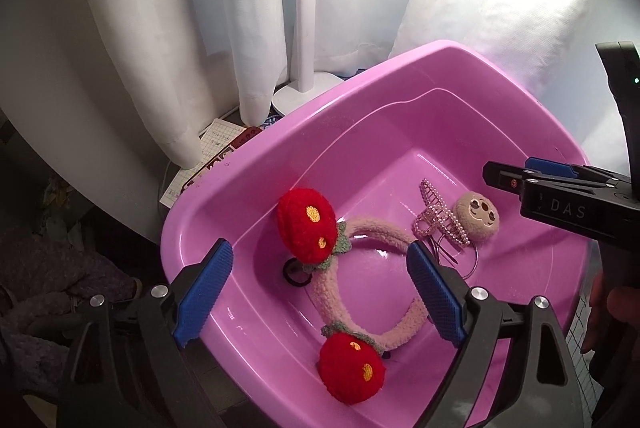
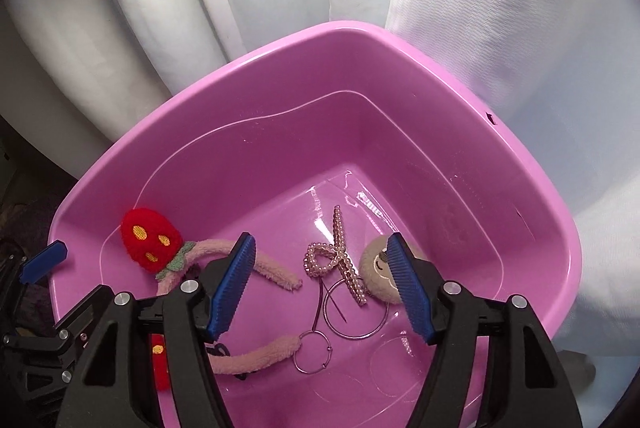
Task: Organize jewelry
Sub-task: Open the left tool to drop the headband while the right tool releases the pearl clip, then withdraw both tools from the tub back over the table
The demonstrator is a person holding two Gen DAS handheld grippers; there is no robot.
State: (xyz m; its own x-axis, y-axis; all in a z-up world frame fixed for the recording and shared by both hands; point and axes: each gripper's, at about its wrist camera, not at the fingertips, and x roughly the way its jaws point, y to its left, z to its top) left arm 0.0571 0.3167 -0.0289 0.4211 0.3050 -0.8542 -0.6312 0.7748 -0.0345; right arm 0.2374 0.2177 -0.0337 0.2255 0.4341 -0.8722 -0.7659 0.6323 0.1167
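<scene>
- Several accessories are already lying inside the pink basin (image 2: 532, 228), so the gathering is looking well advanced: a fuzzy headband (image 1: 352, 228) with two red strawberry pompoms, a pearl hair clip (image 2: 344, 260), a round plush face charm (image 1: 478, 220), thin metal hoops (image 2: 356, 316) and a black hair tie (image 1: 294, 274).
- Both tools are hanging over the basin with nothing in them: the left gripper (image 1: 320, 292) is standing with its blue pads spread wide above the headband, and the right gripper (image 2: 324, 284) is standing parted above the clip and hoops, pads touching neither.
- Whether more jewelry is waiting outside the basin is not showing in either view, so what is left is hard to judge; my guess is that little remains beyond tidying.
- Inside, the pieces are overlapping: the clip is lying across the hoops and against the charm, and one hoop is sitting at the headband's tip, so lifting one could be dragging another.
- Around the basin, white curtains (image 1: 200, 28) are hanging close behind, a white stand base (image 1: 308, 88) is sitting on the floor, and papers (image 1: 216, 148) are lying beside the rim; none is blocking either gripper.
</scene>
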